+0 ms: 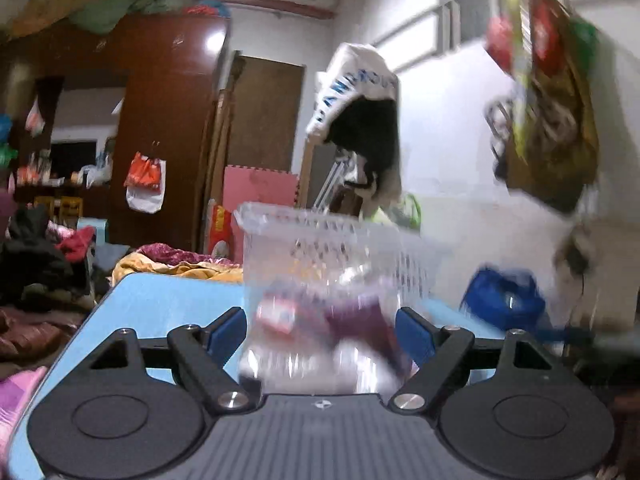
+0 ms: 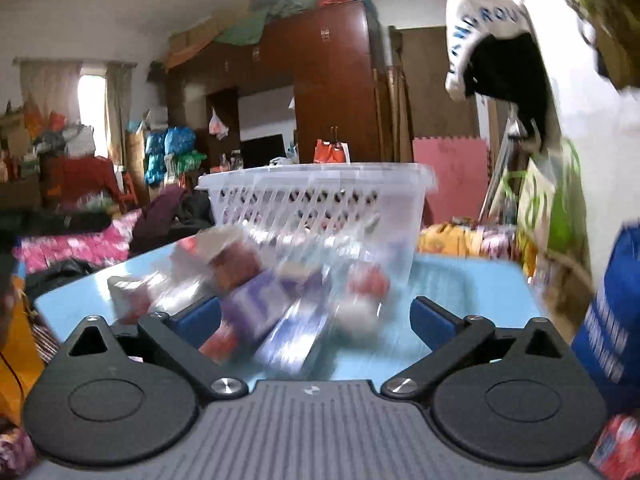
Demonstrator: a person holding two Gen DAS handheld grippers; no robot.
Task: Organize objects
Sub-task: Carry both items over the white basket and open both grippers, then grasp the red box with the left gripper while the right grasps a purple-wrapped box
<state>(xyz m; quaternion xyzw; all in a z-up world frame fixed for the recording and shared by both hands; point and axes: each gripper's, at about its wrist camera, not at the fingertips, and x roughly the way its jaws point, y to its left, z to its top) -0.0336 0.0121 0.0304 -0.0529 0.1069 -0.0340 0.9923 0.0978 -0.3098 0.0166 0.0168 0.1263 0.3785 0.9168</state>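
Note:
A clear plastic basket (image 2: 320, 200) with slotted walls stands on the blue table (image 2: 472, 280). Blurred packets lie in front of it: a purple box (image 2: 256, 304), red-and-white packs (image 2: 362, 292) and a clear-wrapped pack (image 2: 132, 292). My right gripper (image 2: 316, 320) is open just above and behind these packets, with nothing between its blue pads (image 2: 432, 320). In the left wrist view the basket (image 1: 340, 248) is straight ahead with blurred purple and red packets (image 1: 320, 320) at its base. My left gripper (image 1: 320, 332) is wide open with the blurred packets between its pads; contact is unclear.
A blue bag (image 1: 504, 300) sits at the table's right side, also in the right wrist view (image 2: 612, 320). Bags hang on the wall at right (image 1: 548, 92). A hanging white-and-black garment (image 1: 360, 120), a wardrobe (image 2: 332, 92) and piled clothes (image 2: 80, 236) surround the table.

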